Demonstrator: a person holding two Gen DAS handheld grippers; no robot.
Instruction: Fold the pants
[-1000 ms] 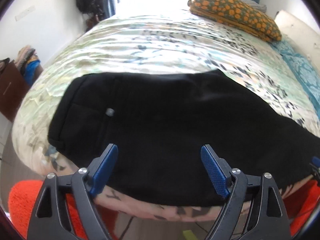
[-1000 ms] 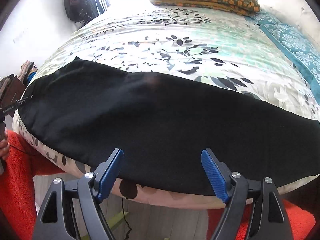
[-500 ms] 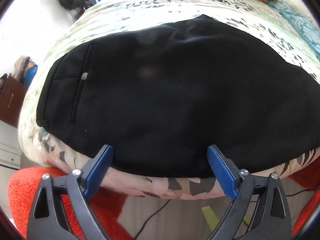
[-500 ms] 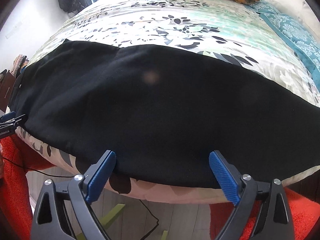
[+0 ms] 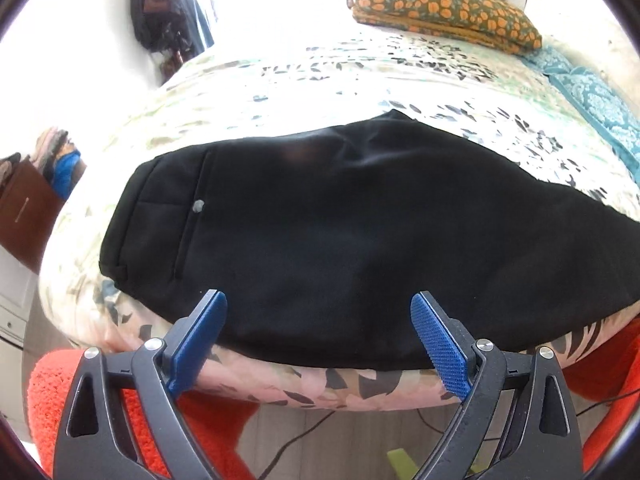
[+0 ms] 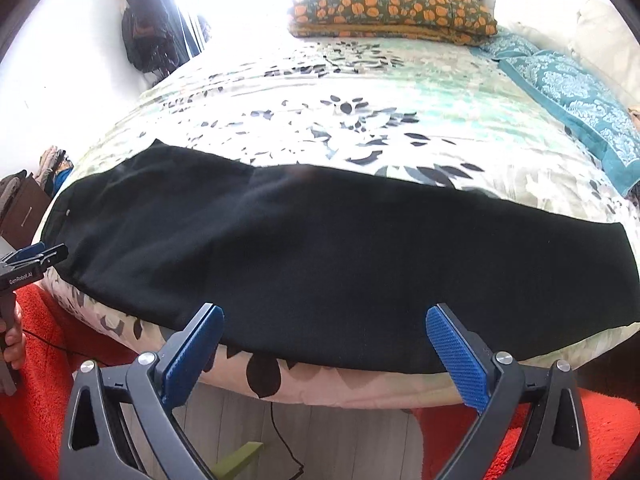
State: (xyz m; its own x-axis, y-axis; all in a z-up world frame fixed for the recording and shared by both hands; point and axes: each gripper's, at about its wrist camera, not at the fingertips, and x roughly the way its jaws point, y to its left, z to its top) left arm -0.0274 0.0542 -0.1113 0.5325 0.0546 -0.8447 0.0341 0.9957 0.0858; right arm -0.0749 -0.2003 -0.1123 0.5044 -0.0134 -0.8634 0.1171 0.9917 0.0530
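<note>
- We see the black pants (image 5: 340,240) lying flat along the near edge of the bed (image 5: 320,88), spread from left to right over the flowered cover.
- In the left wrist view the waistband end of the pants sits to the left, with a small grey button (image 5: 198,206) beside a seam.
- In the right wrist view the pants (image 6: 320,260) stretch across almost the whole width, with the leg end reaching the right side of the bed (image 6: 360,120).
- Our left claw (image 5: 318,320) stands wide open above the near edge of the pants; nothing is between its blue pads (image 5: 438,350) and they do not press on the cloth.
- Our right claw (image 6: 324,334) is also wide open over the near edge of the pants, with nothing gripped.
- The left claw (image 6: 32,258) shows at the far left of the right wrist view, just beside the waistband end, with a hand (image 6: 14,340) below it.
- A folded orange and green blanket (image 5: 440,4) lies at the far end of the bed, well apart from the pants.
- A teal patterned pillow (image 6: 568,104) lies on the right side of the bed.
- Orange fuzzy cloth (image 6: 36,360) shows below the bed edge on both sides.
- A dark bag (image 5: 160,12) hangs by the wall at the far left.
</note>
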